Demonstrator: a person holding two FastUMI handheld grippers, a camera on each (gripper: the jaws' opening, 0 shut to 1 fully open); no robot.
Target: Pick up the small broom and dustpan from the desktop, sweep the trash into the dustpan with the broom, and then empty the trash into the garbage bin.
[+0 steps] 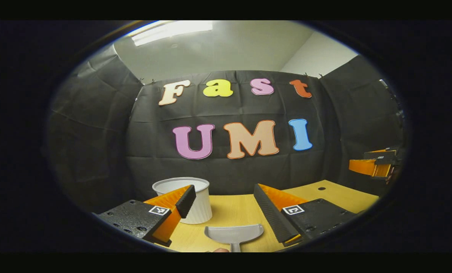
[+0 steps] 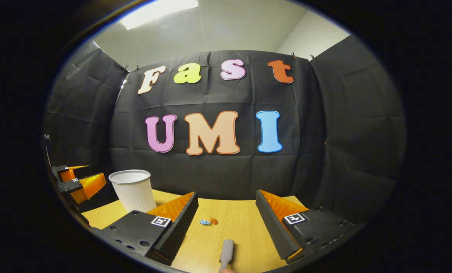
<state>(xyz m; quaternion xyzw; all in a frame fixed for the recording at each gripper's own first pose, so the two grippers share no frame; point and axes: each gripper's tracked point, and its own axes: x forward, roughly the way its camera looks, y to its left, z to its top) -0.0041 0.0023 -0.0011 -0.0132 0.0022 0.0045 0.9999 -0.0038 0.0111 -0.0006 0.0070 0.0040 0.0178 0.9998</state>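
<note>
In the left gripper view, a grey dustpan (image 1: 233, 233) lies flat on the wooden desktop (image 1: 336, 193), low between the fingers of my left gripper (image 1: 224, 189), which stands open above it. A white ribbed garbage bin (image 1: 199, 199) stands just behind the left finger. In the right gripper view, my right gripper (image 2: 226, 195) is open over the desktop (image 2: 244, 227). The grey broom handle (image 2: 227, 252) lies at the bottom edge between its fingers, its brush end hidden. Small blue and orange trash (image 2: 208, 222) lies ahead of it. The bin (image 2: 133, 191) stands at the left.
The black cloth wall closes the booth behind the desk. The right gripper (image 1: 377, 163) hovers at the far right of the left gripper view. In the right gripper view, the left gripper (image 2: 77, 182) hovers at the far left, beside the bin.
</note>
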